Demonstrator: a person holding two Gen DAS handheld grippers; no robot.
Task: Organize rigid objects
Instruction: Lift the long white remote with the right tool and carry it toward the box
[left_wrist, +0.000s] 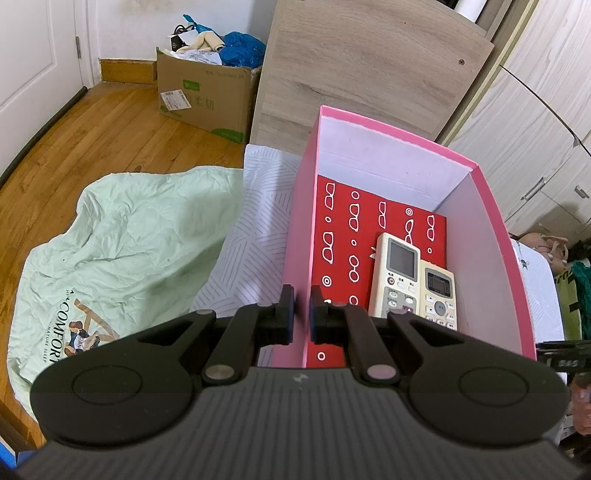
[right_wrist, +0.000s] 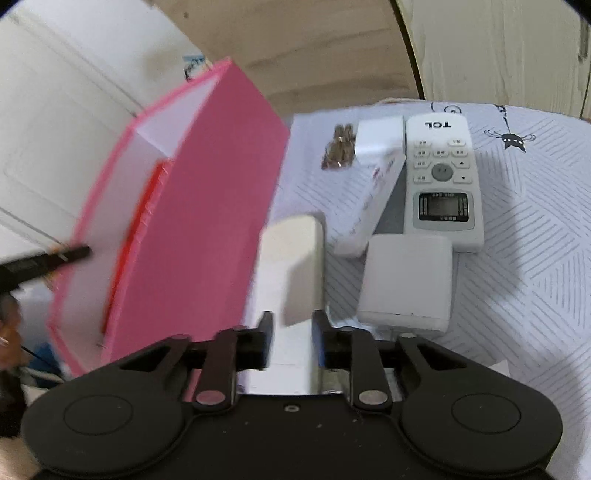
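A pink box (left_wrist: 299, 236) with a red patterned floor stands on the bed. My left gripper (left_wrist: 302, 314) is shut on its left wall. Two remotes lie inside: a white one (left_wrist: 395, 273) and a cream one (left_wrist: 439, 295). In the right wrist view my right gripper (right_wrist: 293, 332) is shut on a cream block-shaped object (right_wrist: 291, 266), held beside the pink box (right_wrist: 207, 206). On the bed to its right lie a white TCL remote (right_wrist: 441, 177), a white adapter (right_wrist: 406, 280), a small white box (right_wrist: 369, 206), a white plug (right_wrist: 376, 142) and a bunch of keys (right_wrist: 338, 151).
A green quilt bag (left_wrist: 122, 251) lies on the bed's left. A cardboard box (left_wrist: 207, 96) full of items stands on the wooden floor beyond. A wooden headboard (left_wrist: 369, 70) is behind the pink box and cabinets (left_wrist: 535, 122) on the right.
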